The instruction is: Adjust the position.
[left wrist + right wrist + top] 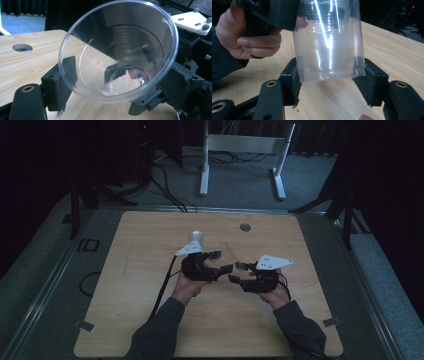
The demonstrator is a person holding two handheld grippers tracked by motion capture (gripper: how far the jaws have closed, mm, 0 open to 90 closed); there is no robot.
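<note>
A clear plastic cup hangs on its side above the wooden table, between my two grippers. My right gripper is shut on the cup's base, with a black pad pressed against each side. In the left gripper view the cup's open mouth faces the camera. Its rim looks round and unsqueezed. My left gripper is open, its jaws close on either side of the rim. From the high view, my left gripper and right gripper point toward each other at the table's middle.
A small pale round object stands just behind the left gripper. A round cable hole lies in the tabletop farther back. A white frame and loose cables are on the floor beyond. The person's left hand is close to the cup.
</note>
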